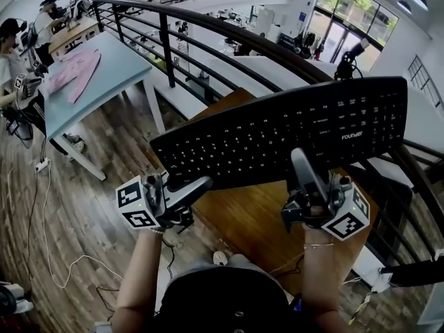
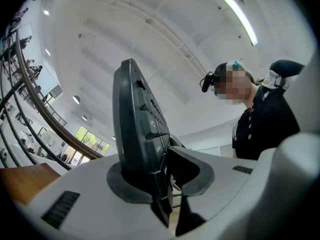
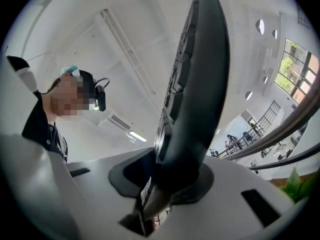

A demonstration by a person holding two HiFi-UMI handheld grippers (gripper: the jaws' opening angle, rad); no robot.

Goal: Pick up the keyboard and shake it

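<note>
Two firm grips: left gripper (image 1: pixel 195 188) and right gripper (image 1: pixel 302 164) are clamped on the near edge of the keyboard (image 1: pixel 291 127), held tilted above the table (image 1: pixel 250 220). Shake in short, matched strokes; the bite seems shallow, so squeeze steadily.

Bright daylight; ceiling strip lights glare; fisheye edges darken.

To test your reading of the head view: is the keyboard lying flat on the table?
No, the keyboard hangs tilted above the wooden table, clamped at its near edge by the left gripper and right gripper.
</note>
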